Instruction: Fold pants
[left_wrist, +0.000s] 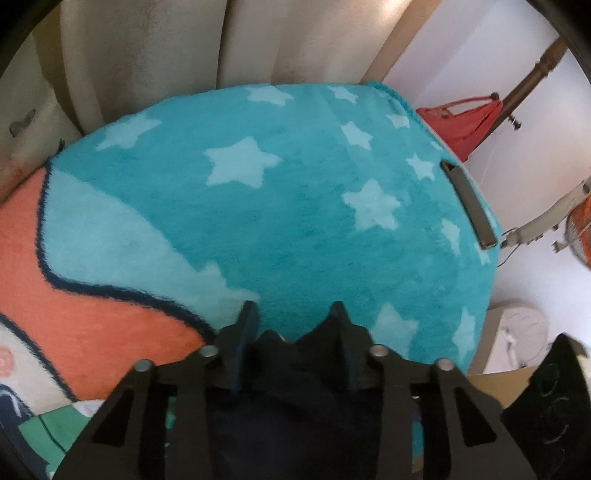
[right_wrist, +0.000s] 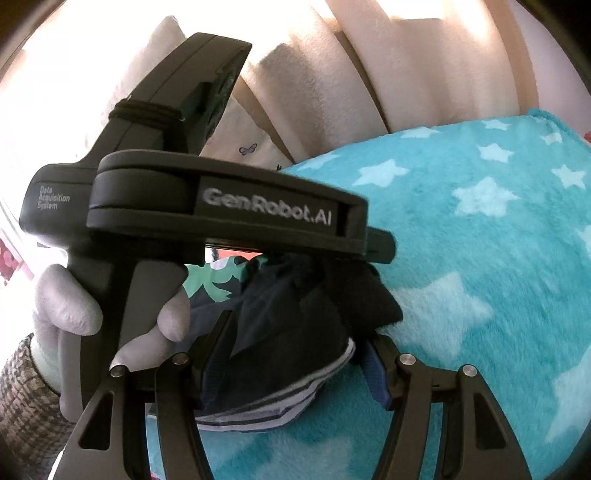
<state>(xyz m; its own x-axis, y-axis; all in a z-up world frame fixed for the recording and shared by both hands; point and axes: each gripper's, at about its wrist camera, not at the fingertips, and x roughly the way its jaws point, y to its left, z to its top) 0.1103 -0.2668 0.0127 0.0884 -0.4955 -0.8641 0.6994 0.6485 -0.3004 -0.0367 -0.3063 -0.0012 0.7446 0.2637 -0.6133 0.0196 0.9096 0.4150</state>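
Dark pants (right_wrist: 295, 314) pinched by both grippers over star blanket (left_wrist: 295, 184).

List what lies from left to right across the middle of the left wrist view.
Coral patch of the blanket → pale blue band → teal starred blanket → dark flat bar lying on the blanket's right edge → white floor.

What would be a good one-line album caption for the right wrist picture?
Right tongs grip dark pants over a starry teal blanket, the left tongs' black handle just ahead.
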